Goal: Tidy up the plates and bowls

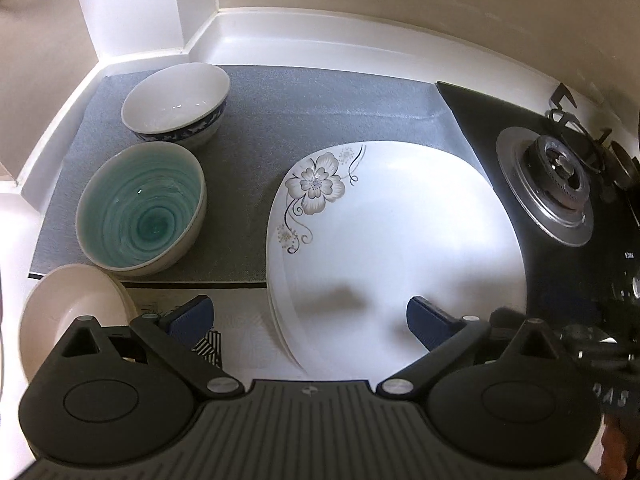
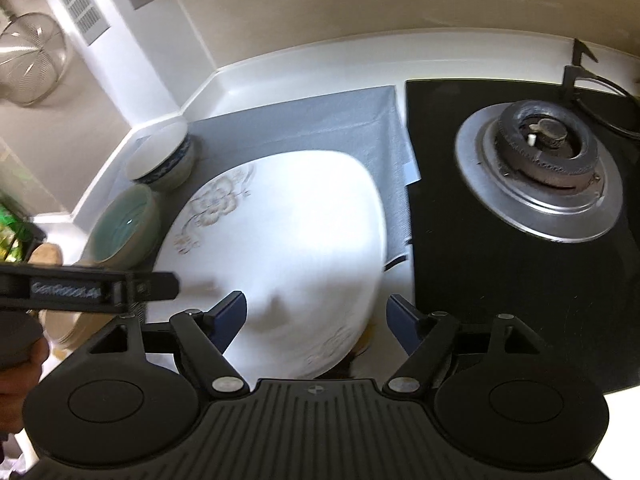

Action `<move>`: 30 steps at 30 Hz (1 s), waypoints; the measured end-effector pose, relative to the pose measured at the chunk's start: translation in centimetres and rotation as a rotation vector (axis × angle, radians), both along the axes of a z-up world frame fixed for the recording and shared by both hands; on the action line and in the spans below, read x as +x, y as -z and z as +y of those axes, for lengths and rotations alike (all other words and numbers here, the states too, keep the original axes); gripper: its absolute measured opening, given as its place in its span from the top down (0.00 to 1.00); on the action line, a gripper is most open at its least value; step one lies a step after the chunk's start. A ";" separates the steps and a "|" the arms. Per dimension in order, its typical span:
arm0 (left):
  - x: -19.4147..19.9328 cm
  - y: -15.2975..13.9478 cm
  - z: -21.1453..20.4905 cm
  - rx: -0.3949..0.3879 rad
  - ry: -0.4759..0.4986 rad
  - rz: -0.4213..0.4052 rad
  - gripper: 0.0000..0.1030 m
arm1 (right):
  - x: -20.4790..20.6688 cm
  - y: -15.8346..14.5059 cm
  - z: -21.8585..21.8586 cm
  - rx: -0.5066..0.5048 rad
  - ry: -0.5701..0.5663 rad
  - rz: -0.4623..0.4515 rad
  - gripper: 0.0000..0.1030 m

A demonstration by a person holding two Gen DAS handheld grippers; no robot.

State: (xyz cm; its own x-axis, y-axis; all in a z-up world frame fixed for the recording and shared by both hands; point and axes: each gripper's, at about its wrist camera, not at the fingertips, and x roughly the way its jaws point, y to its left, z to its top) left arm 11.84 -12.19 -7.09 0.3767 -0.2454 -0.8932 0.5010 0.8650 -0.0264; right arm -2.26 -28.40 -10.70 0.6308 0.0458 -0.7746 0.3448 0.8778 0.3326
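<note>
A stack of white square plates with a grey flower print (image 1: 400,232) lies on the grey mat (image 1: 320,112), next to the stove. My left gripper (image 1: 310,322) hangs open above its near left edge, one finger over the counter and the other over the plate, holding nothing. A teal-glazed bowl (image 1: 140,208) and a white bowl with a blue band (image 1: 176,100) stand upright left of the plates. My right gripper (image 2: 318,316) is open above the near side of the same plates (image 2: 288,232), with nothing between its pads. That view is blurred.
A cream dish (image 1: 68,308) sits at the near left. The black gas hob with its burner (image 2: 536,176) borders the mat on the right. White wall corner and backsplash (image 1: 280,28) close the back. A wire strainer (image 2: 28,56) hangs at far left. The left tool's body (image 2: 88,288) crosses the right view.
</note>
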 end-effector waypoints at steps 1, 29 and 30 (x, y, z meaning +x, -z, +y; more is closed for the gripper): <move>-0.1 -0.1 0.1 0.003 0.002 0.000 0.00 | 0.0 -0.1 0.4 0.001 -0.005 -0.001 0.22; -1.9 -4.3 12.2 -0.052 -0.092 -0.052 0.00 | 0.7 -4.6 11.1 -0.101 -0.139 -0.066 0.16; -1.9 -4.4 12.9 -0.054 -0.101 -0.054 0.00 | 0.9 -4.7 11.6 -0.104 -0.148 -0.069 0.16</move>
State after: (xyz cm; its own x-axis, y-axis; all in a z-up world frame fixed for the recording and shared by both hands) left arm 9.95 0.67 -2.69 0.4494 -0.2511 -0.8573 0.4133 0.9093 -0.0497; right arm -1.41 -16.79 -5.96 0.6752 0.0635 -0.7349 0.1888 0.9482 0.2555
